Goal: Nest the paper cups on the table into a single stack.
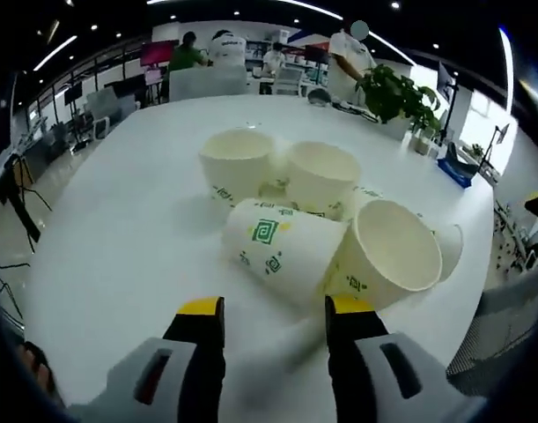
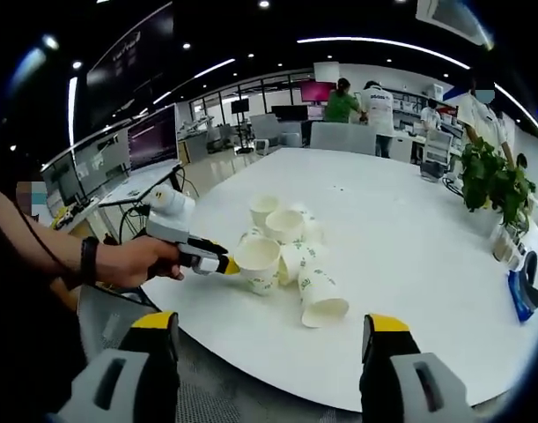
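The paper cups lay in a loose cluster on the white table, near its edge on the person's side. Two stood upright at the far side of the cluster. A cup lying on its side was nearest the left claw, and another tipped cup showed its open mouth just to the right, touching it.

In the left gripper view, the left claw stood with its yellow-tipped jaws apart, empty, just short of the lying cup. In the right gripper view, the right claw also stood with jaws wide apart and empty, held well back from the table. The left claw appeared there in the person's hand, its tip at the nearest cup.

The cups were judged light, thin-walled and easily crushed. A light squeeze across the side wall near the rim, where the rolled edge stiffens the paper, was judged the best hold. A lying cup was judged likely to roll or slide on the smooth table if pushed. No cups appeared nested yet, though this was hard to confirm.
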